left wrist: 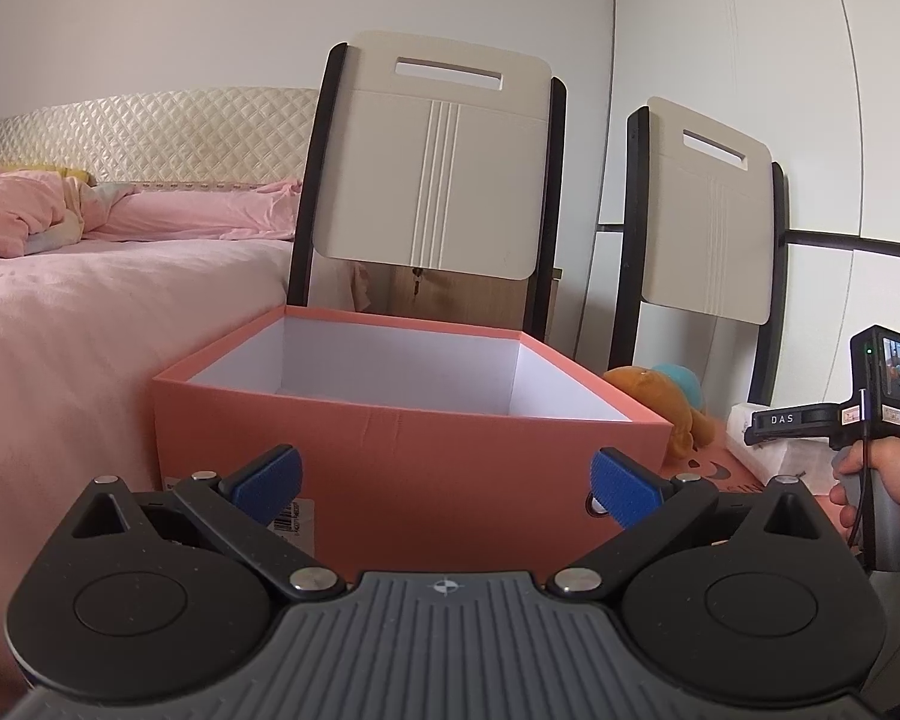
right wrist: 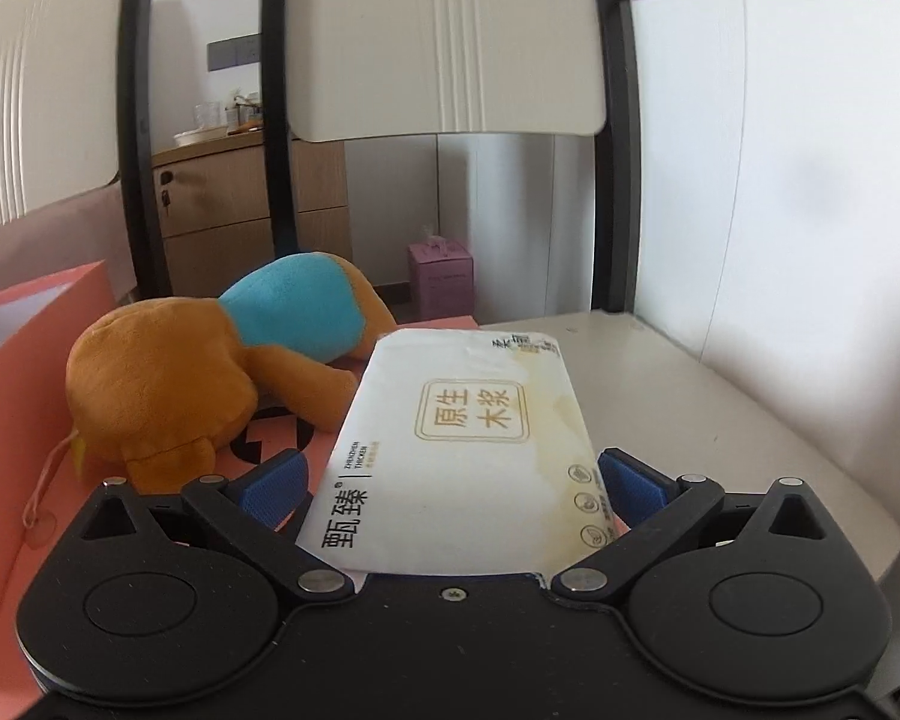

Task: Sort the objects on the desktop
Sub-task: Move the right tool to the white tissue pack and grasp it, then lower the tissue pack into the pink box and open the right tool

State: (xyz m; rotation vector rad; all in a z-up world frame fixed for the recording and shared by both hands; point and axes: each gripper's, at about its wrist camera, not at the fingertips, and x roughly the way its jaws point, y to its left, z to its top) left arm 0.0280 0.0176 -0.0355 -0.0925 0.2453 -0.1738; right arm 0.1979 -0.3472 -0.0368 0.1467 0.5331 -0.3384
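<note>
Left tongs (left wrist: 444, 483) gape apart before the open pink box (left wrist: 390, 420). Right tongs (right wrist: 453, 483) straddle a tissue pack (right wrist: 462, 450); whether they pinch it, I cannot tell. At ten o'clock lies a plush toy (right wrist: 168, 384) on the pale bench (right wrist: 720, 420). Chairs (left wrist: 438, 180) and a pink bed (left wrist: 60, 330) stand beyond.

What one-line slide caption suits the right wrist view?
Right gripper straddles a white tissue pack, fingers open, beside an orange plush toy.

Matt pink cardboard box (left wrist: 414, 438), white inside; fuzzy cloth plush toy (right wrist: 210, 372) at centre left; glossy plastic-wrapped tissue pack (right wrist: 462, 450); ribbed blue pads (left wrist: 270, 483) on matt black tongs.
</note>
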